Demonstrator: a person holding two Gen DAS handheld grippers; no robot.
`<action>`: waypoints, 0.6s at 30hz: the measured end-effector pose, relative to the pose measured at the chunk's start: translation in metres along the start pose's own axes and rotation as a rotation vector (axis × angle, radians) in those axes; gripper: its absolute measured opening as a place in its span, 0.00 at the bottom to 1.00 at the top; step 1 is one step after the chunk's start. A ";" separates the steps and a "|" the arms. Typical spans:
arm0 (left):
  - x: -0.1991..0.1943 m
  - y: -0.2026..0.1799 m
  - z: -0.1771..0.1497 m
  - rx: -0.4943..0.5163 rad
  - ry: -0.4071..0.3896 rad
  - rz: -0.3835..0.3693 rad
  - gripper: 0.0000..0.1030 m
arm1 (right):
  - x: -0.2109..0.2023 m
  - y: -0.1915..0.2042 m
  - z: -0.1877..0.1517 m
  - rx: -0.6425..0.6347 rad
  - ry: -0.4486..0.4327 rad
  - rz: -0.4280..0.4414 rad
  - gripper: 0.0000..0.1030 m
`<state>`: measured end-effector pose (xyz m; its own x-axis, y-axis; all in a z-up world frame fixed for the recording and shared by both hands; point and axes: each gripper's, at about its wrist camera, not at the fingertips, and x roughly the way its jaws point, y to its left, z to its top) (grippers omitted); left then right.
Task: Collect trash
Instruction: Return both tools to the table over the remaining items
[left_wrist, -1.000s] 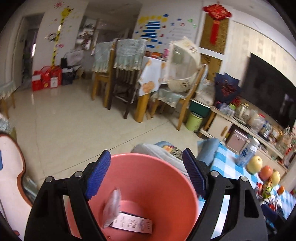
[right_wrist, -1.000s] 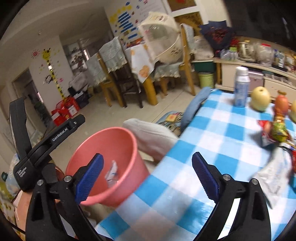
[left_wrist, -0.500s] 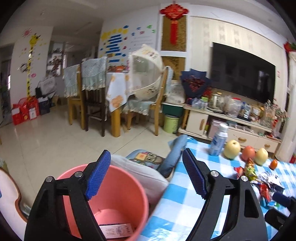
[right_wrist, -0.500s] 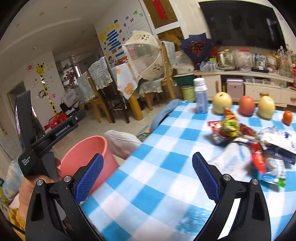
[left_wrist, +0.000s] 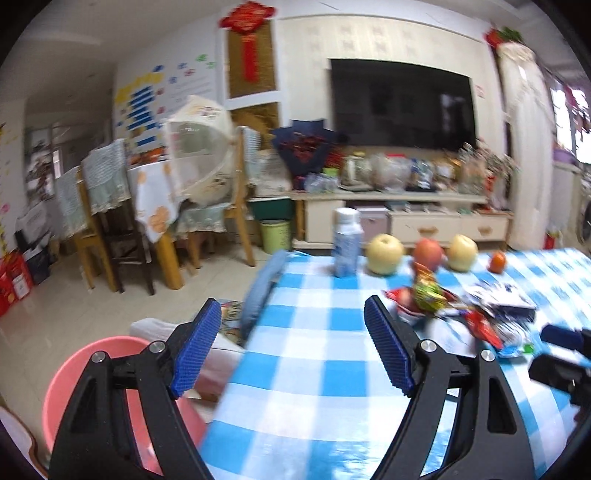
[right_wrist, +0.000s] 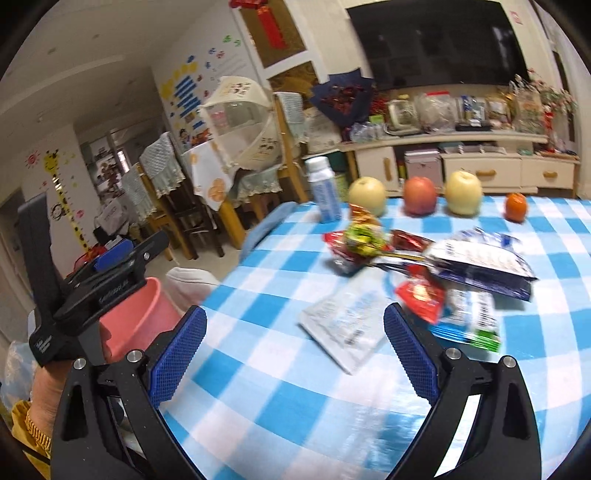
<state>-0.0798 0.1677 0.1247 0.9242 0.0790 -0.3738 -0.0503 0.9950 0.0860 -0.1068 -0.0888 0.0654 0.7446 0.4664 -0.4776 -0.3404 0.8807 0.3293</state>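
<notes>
A heap of trash lies on the blue-checked table (right_wrist: 280, 391): a clear white packet (right_wrist: 347, 325), a red wrapper (right_wrist: 421, 295), a dark blue bag (right_wrist: 480, 262), a green-yellow wrapper (right_wrist: 364, 236) and a blue-green packet (right_wrist: 469, 317). My right gripper (right_wrist: 293, 350) hangs open and empty just short of the white packet. The pink bucket (right_wrist: 136, 317) stands off the table's left edge. My left gripper (left_wrist: 291, 343) is open and empty over the table's left part, with the bucket (left_wrist: 74, 376) at its lower left and the wrappers (left_wrist: 424, 295) ahead to the right. In the right wrist view a hand (right_wrist: 48, 384) holds the left gripper (right_wrist: 136, 251).
A white bottle (right_wrist: 325, 188), two yellow apples (right_wrist: 367, 194), a red apple (right_wrist: 419, 194) and a small orange (right_wrist: 515, 206) line the table's far edge. A grey cushion (left_wrist: 221, 347) sits between bucket and table. Chairs (left_wrist: 110, 229) and a TV cabinet (left_wrist: 406, 218) stand behind.
Both views swung right, from above the pink bucket to the table and its trash heap. The bucket slid to the lower left. Both grippers stayed open and empty.
</notes>
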 end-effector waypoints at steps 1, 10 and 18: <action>0.001 -0.008 -0.001 0.011 0.005 -0.015 0.78 | -0.002 -0.007 0.000 0.008 0.001 -0.011 0.93; 0.018 -0.066 -0.012 0.128 0.077 -0.128 0.78 | -0.017 -0.075 0.001 0.152 0.063 -0.091 0.93; 0.040 -0.122 -0.021 0.274 0.175 -0.285 0.78 | -0.019 -0.118 0.003 0.260 0.123 -0.136 0.93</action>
<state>-0.0448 0.0507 0.0796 0.8072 -0.1637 -0.5671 0.3217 0.9276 0.1901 -0.0792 -0.2017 0.0388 0.6928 0.3658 -0.6214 -0.0724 0.8927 0.4448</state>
